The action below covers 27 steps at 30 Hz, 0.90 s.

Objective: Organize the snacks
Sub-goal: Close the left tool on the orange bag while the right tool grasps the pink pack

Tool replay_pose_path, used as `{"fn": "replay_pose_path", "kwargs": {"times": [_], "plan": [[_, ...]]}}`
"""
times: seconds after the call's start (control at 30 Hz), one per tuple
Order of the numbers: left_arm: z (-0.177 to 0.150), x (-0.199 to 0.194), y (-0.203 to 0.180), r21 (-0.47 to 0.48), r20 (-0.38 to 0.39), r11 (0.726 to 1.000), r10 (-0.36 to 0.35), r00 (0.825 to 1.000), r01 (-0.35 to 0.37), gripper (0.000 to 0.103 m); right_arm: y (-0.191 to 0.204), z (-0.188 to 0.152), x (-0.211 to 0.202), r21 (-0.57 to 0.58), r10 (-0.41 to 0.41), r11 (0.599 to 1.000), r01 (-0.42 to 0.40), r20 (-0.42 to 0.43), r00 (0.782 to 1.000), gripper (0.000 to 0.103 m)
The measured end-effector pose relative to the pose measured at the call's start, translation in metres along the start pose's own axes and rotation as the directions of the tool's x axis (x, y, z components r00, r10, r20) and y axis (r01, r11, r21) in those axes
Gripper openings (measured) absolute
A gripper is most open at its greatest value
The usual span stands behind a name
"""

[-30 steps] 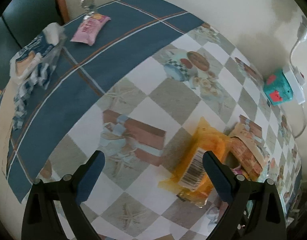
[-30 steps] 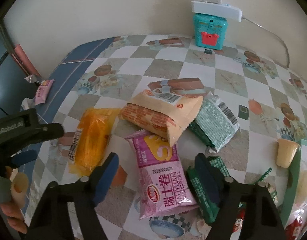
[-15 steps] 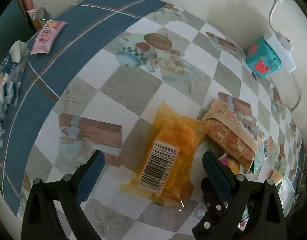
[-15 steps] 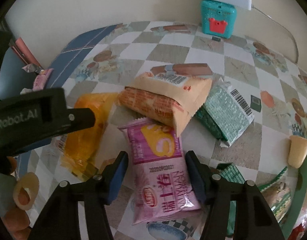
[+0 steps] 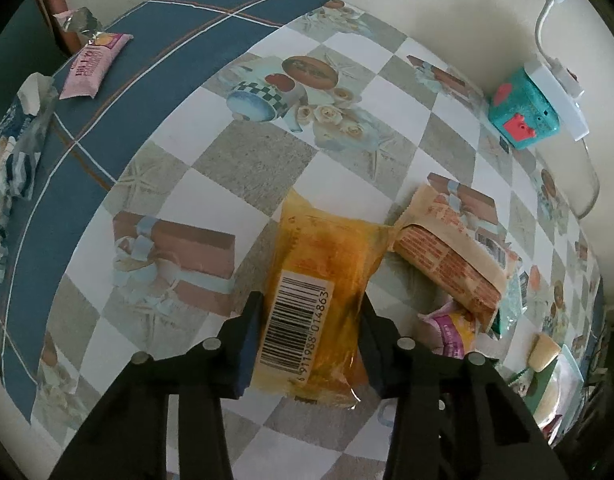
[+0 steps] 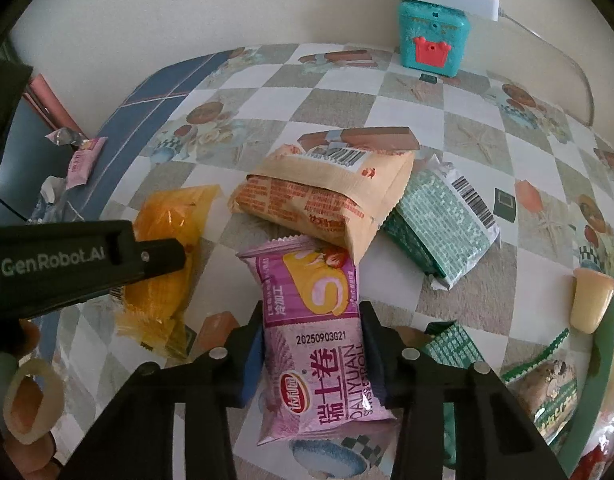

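An orange snack packet [image 5: 327,248] with a barcode lies on the checked tablecloth. My left gripper [image 5: 310,300] is shut on its near end, both pads pressed against its sides. In the right wrist view the same orange packet [image 6: 167,220] shows at the left, under the left gripper's black finger [image 6: 159,258]. A pink Swiss roll packet [image 6: 315,280] lies lengthwise between the fingers of my right gripper [image 6: 313,312]. Its jaws are closing, and the pads touch the packet's two long edges.
A beige biscuit packet [image 6: 327,200] overlaps the pink one's far end, with a green packet [image 6: 439,224] to its right. A teal box [image 6: 431,36] stands by the wall. A small pink packet [image 5: 93,66] lies far left. A jelly cup [image 6: 591,300] sits at the right.
My left gripper slid over the orange packet and its jaws went from wide open to clamped on it. The right gripper's jaws narrowed onto the pink packet.
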<state>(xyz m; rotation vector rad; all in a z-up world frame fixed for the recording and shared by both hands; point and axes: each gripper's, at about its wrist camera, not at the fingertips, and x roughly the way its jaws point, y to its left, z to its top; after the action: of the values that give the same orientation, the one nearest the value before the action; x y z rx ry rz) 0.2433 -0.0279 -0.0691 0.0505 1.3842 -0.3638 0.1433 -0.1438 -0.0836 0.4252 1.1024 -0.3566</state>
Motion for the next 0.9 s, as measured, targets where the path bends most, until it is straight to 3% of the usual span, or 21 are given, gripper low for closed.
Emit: {"fn": "replay_pose_path", "kwargs": {"times": [0.13,0.57,0.9], "plan": [[-0.005,-0.014,0.002,-0.026,0.01,0.999,-0.022,1.0,0.022,0.045,-0.001,-0.003,-0.006,0.012,0.004,1.0,-0.003,-0.008,1.0,0.045],[-0.045,-0.062,0.002,-0.053,0.065,0.997,0.05,0.997,-0.046,0.045,-0.011,-0.024,-0.055,0.081,0.05,0.995,-0.049,-0.01,0.999,0.045],[-0.063,-0.08,-0.005,-0.062,0.094,0.996,0.069,0.993,-0.064,0.045,-0.038,-0.035,-0.116,0.136,0.043,0.989,-0.056,0.094,0.995,0.045]]}}
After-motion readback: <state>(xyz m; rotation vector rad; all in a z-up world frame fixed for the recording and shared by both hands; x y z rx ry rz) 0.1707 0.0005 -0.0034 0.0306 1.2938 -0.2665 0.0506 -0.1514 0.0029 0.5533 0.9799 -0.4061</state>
